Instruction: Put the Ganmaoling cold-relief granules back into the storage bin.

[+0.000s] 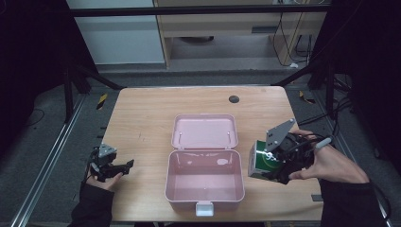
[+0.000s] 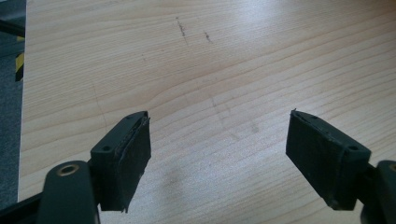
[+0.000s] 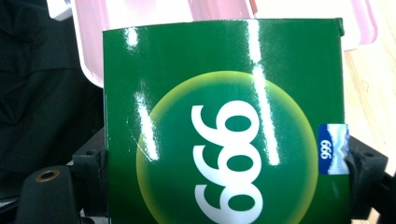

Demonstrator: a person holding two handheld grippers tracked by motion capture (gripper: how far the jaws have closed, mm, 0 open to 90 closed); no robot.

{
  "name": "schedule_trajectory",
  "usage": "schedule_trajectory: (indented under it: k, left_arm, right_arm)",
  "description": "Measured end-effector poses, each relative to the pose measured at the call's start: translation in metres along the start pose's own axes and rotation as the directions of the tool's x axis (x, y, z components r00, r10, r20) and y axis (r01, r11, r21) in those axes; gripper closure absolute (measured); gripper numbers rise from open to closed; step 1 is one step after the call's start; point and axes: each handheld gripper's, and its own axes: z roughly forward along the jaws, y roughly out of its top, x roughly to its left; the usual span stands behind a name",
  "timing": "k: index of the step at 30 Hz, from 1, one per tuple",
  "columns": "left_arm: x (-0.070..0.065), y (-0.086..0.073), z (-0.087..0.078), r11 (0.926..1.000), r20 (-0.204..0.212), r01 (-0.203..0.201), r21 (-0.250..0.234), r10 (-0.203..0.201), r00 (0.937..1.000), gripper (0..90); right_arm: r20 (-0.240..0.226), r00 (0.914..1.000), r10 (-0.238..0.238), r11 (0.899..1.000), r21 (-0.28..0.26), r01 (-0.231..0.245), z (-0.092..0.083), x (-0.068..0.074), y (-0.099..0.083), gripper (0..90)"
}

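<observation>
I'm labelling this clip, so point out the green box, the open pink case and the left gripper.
green box (image 3: pixel 224 121): right gripper view, on the printed front face.
pink case (image 1: pixel 204 200): high view, on the front wall of the lower half.
left gripper (image 2: pixel 218 158): left gripper view, midway between its open jaws.

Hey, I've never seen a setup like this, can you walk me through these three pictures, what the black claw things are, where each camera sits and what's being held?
A person sits at a wooden table and holds a hand-operated gripper in each hand; no robot arm is involved. The high view looks down from above the person. The other two views come from cameras riding on the grippers, looking along their black fingers.

In the middle of the table lies an open pink box with its lid folded back, empty as far as can be seen.

The right gripper is shut on a green box printed with white digits in a yellow-green circle, carried just right of the pink box.

The left gripper is open, nothing between its fingers, over bare wood.
</observation>
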Motion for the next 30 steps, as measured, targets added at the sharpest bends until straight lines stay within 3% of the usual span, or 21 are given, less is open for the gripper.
schedule_trajectory:
  k: [21,30]
  left_arm:
    - [0.0,0.0,0.0,1.0,0.001,-0.003,0.0,0.003,1.0,21.4]
    - [0.001,0.0,0.0,1.0,0.001,-0.004,-0.001,0.004,1.0,21.5]
  right_arm:
    - [-0.042,0.9967,-0.069,0.998,-0.006,0.069,0.007,0.004,0.046,15.9]
    - [-0.055,0.9938,-0.097,0.995,-0.011,0.096,0.016,0.004,0.057,15.9]
